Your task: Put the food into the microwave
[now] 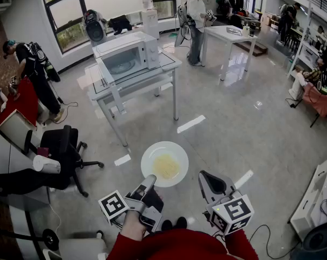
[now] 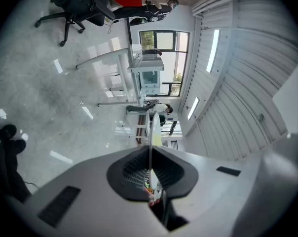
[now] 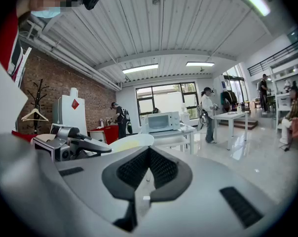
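A white plate with pale yellow food hangs level above the floor. My left gripper is shut on its near rim. In the left gripper view the plate shows edge-on, pinched between the pads. To the right of the plate my right gripper is shut with nothing in it, and in its own view the jaws meet with no gap. The white microwave stands with its door shut on a glass-topped table several steps ahead; the right gripper view shows the microwave too.
A black office chair stands at the left by a desk. A white table with a person beside it stands far right. Other people are at the left wall and the right side. White tape marks lie on the glossy floor.
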